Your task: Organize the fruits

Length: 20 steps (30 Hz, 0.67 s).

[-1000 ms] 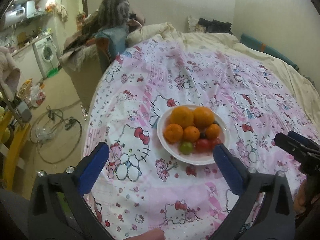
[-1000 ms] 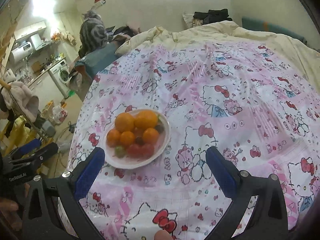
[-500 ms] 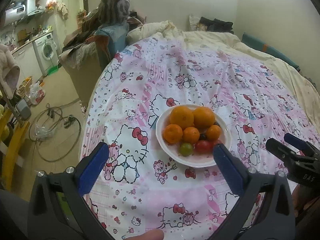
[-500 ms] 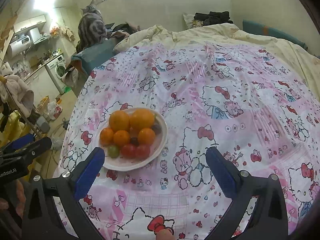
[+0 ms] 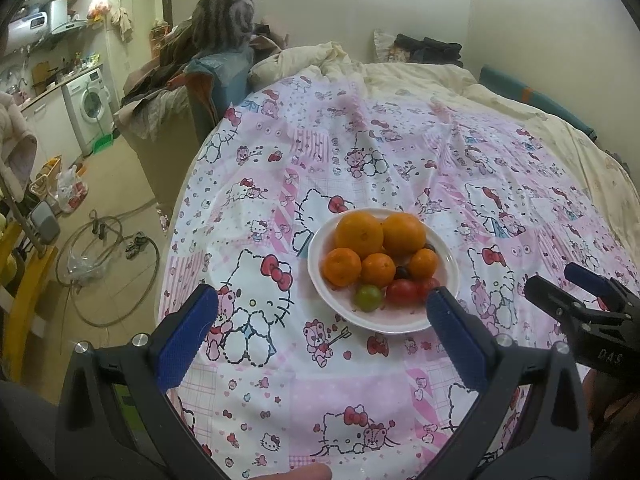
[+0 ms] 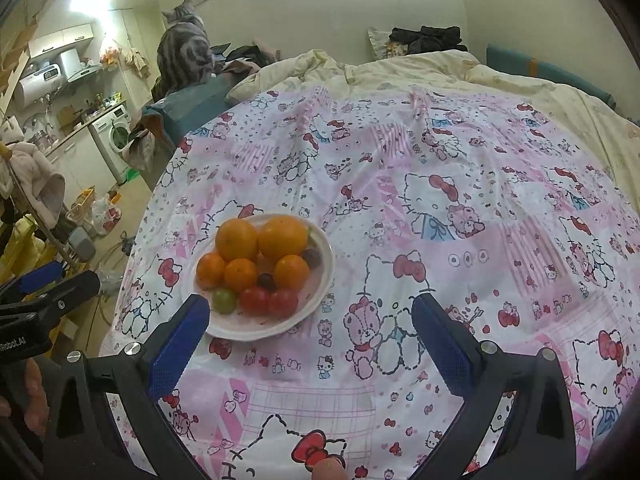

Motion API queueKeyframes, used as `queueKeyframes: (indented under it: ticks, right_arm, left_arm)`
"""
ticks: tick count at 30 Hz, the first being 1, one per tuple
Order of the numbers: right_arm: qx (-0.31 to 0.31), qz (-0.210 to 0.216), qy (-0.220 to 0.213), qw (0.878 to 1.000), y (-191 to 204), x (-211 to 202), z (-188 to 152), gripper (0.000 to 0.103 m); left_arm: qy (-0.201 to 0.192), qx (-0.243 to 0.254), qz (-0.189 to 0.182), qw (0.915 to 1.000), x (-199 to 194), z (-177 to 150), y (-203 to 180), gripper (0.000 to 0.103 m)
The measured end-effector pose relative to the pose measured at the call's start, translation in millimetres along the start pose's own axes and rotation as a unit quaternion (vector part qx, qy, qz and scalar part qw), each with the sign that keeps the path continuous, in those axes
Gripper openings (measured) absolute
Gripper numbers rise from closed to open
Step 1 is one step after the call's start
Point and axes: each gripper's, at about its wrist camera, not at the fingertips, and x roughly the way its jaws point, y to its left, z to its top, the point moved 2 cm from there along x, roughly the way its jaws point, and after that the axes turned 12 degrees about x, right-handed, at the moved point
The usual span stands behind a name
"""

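- My left hand-held gripper (image 5: 320, 336) hung above the pink cartoon-print cloth (image 5: 400, 152), its blue fingers spread wide and holding nothing.
- The white plate (image 5: 450, 268) of fruit lay just past and between those fingers, nearer the right one, whose tip overlapped the plate's near rim in the left wrist view.
- My right hand-held gripper (image 6: 310, 330) was likewise spread wide and empty, and the plate (image 6: 326, 276) sat toward its left finger, whose tip covered the near-left rim.
- On the plate, two large oranges (image 6: 237, 239) rested at the far side, touching each other.
- Three smaller mandarins (image 6: 241, 274) sat in front of them in a loose row.
- A green tomato (image 6: 224, 300) and two red tomatoes (image 6: 255, 301) lay along the near edge, side by side.
- Two small dark fruits (image 6: 265, 280) were tucked among the mandarins; I could not tell for certain whether they were grapes.
- The cloth covered a bed, with a cream quilt (image 6: 400, 68) bunched at its far end.
- A grey striped cat (image 6: 184, 60) sat on piled things beyond the bed's far-left corner.
- A washing machine (image 5: 90, 110) stood in the kitchen area at far left.
- Each gripper showed at the edge of the other's view, well apart from the plate.
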Motion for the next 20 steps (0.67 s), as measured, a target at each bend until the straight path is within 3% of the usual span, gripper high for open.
queueKeyframes:
  ticks: [20]
  right_arm:
    - [0.003,-0.002,-0.006,1.0,-3.6,-2.7,1.9,0.103]
  left_arm:
    - [0.008,0.01,0.012,0.9998,1.9,-1.2,-0.1,0.103]
